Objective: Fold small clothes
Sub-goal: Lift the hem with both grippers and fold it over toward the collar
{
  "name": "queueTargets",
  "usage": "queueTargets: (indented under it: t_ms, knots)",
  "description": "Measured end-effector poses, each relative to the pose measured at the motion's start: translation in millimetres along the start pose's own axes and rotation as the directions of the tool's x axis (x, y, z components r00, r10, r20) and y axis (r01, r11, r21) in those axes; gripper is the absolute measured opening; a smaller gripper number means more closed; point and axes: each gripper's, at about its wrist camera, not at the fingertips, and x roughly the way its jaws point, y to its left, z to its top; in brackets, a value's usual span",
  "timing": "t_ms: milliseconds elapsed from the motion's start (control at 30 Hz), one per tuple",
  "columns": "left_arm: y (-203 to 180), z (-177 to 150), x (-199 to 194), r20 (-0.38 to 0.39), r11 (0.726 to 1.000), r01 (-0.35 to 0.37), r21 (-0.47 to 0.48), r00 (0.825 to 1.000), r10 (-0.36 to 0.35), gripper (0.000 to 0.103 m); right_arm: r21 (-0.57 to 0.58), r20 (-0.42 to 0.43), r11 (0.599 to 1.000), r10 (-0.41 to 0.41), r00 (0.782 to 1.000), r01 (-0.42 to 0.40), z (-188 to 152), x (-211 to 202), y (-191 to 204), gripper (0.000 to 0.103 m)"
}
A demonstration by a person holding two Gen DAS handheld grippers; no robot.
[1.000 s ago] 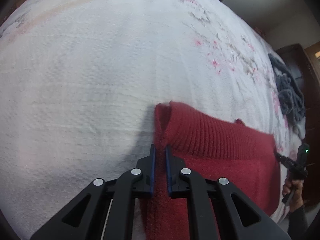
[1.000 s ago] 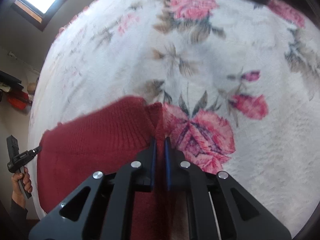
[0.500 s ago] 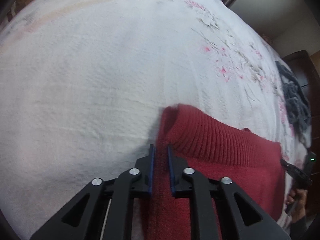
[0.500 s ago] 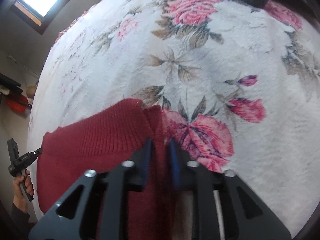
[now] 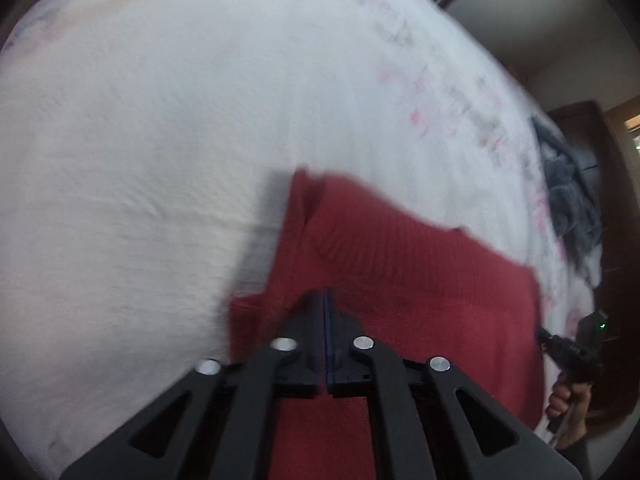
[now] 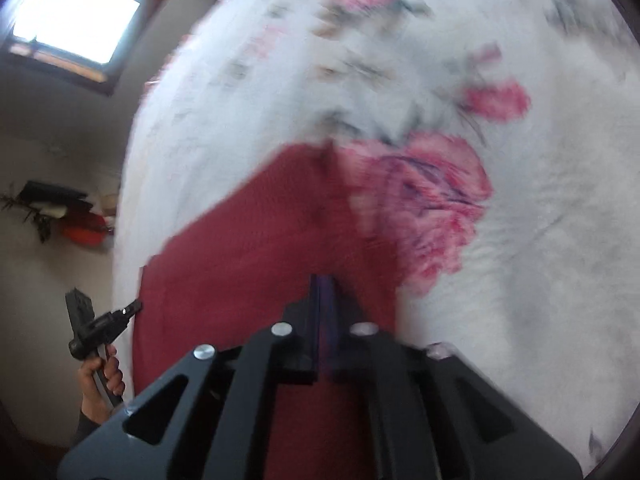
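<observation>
A dark red knitted sweater (image 5: 400, 264) lies folded on the white floral bed cover (image 5: 160, 140), its ribbed hem on top. My left gripper (image 5: 324, 291) hovers over its left part, pads pressed together with no fabric seen between them. In the right wrist view the sweater (image 6: 248, 248) reaches a large pink rose print. My right gripper (image 6: 324, 278) is over its right edge, also shut with nothing visibly pinched. Each view shows the other gripper held in a hand: the right one (image 5: 576, 344), the left one (image 6: 100, 324). Both views are motion-blurred.
A dark grey garment (image 5: 572, 184) lies in a heap at the bed's far right, beside dark wooden furniture (image 5: 580, 120). A window (image 6: 76, 20) and a wall shelf with a red object (image 6: 80, 228) are on the left in the right wrist view. The bed cover (image 6: 540, 280) spreads beyond the sweater.
Both grippers had a gap with sweater fabric between the pads; now the pads are pressed together. Both have drawn back from the hem corners, so more sweater shows ahead of the fingertips.
</observation>
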Motion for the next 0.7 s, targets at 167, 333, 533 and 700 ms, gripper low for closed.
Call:
queueTargets:
  t_ms: [167, 333, 533, 700]
  knots:
    - [-16.5, -52.7, -19.1, -0.067, 0.984, 0.152, 0.090, 0.987, -0.147, 0.009, -0.085, -0.098, 0.982, 0.159, 0.982, -0.167, -47.3, 0.1, 33.5, 0.009]
    - [16.1, -69.6, -7.9, -0.062, 0.999, 0.053, 0.000, 0.997, -0.053, 0.002, -0.046, -0.114, 0.993, 0.100, 0.988, -0.105, -65.6, 27.8, 21.0, 0.000]
    - [-49.5, -125.1, -55.6, -0.068, 0.950, 0.261, 0.169, 0.965, -0.253, 0.006, -0.160, -0.152, 0.961, 0.202, 0.968, -0.225, -114.0, -0.2, 74.4, 0.008]
    - [-31.9, -158.8, -1.0, -0.174, 0.982, 0.139, 0.131, 0.978, -0.115, 0.003, -0.187, -0.227, 0.971, 0.107, 0.968, -0.151, -151.2, 34.6, 61.1, 0.000]
